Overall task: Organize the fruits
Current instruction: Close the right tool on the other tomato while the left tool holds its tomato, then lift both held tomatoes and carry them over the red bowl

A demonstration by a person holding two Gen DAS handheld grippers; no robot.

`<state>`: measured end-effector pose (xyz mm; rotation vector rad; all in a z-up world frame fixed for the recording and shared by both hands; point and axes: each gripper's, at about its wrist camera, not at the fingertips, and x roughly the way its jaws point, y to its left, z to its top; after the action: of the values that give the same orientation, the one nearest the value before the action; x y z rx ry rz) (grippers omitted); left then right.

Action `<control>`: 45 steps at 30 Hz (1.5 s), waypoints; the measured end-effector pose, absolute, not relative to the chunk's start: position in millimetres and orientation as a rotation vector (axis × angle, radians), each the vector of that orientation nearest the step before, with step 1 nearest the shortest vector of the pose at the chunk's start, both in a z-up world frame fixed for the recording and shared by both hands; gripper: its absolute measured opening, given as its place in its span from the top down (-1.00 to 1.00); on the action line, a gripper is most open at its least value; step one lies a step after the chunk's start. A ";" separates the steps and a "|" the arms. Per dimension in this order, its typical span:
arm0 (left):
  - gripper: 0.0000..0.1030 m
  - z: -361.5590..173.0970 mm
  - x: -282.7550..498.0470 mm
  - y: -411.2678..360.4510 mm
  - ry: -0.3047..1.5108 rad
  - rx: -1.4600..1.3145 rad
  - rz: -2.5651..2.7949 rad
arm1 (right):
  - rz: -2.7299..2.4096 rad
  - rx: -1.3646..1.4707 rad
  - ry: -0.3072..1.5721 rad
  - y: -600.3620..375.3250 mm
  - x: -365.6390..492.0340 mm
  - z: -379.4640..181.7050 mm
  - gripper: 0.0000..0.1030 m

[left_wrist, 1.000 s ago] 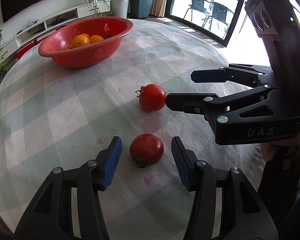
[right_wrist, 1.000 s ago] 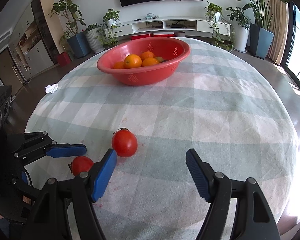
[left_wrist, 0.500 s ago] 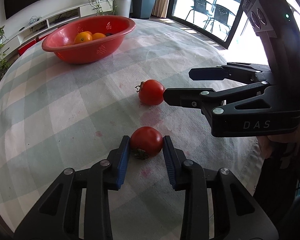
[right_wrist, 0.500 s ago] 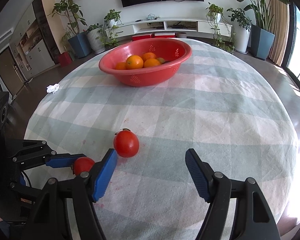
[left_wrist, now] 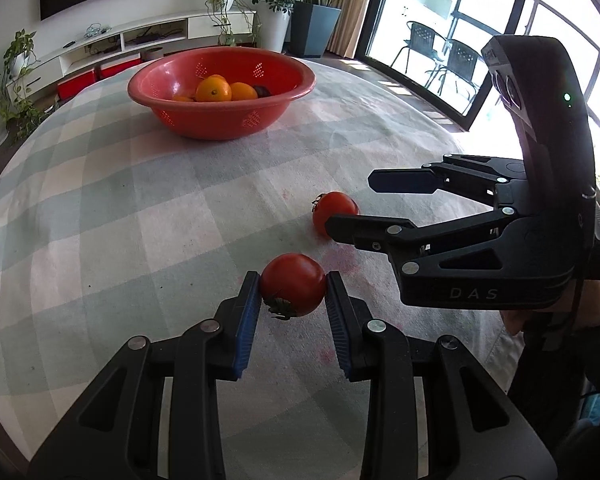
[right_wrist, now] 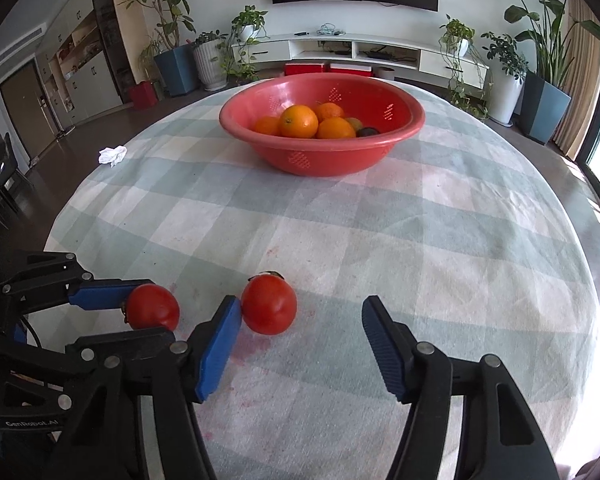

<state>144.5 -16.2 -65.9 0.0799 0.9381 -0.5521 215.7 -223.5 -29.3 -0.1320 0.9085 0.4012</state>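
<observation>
Left gripper (left_wrist: 293, 286) pinching near tomato (left_wrist: 293, 283), pads tight on both sides, fruit at tablecloth (left_wrist: 140, 208) level. Right gripper (right_wrist: 300, 316) jaws closing around second tomato (right_wrist: 269, 304); left pad touching it, right pad well apart, no grip yet. Farther back, red bowl (right_wrist: 322, 158) holds oranges (right_wrist: 299, 121) plus something dark. Judgement: mostly sorted, two tomatoes left to carry to bowl.

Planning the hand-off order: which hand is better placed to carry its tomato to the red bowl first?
Left. The left gripper is shut on its tomato; the right gripper is only closing around the other tomato.
</observation>
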 end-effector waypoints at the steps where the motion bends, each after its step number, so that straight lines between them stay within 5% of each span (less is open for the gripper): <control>1: 0.40 -65.7 145.0 -15.4 0.938 0.077 -0.551 | 0.404 -0.148 0.910 -220.3 216.0 -29.9 -0.20; 17: 0.40 -67.0 146.9 -13.7 0.933 0.062 -0.537 | 0.441 -0.168 0.950 -211.1 217.1 -39.9 0.35; 33: 0.40 -50.1 154.1 -0.5 0.885 -0.006 -0.508 | 0.424 -0.024 0.895 -253.8 215.3 -7.4 0.35; 45: 0.40 37.4 225.2 17.7 0.742 0.033 -0.448 | 0.316 0.052 0.749 -314.6 262.6 68.8 0.35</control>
<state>225.2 17.7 37.4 0.0327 0.7419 -0.4479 262.6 -314.6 68.8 0.0517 0.7485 0.3161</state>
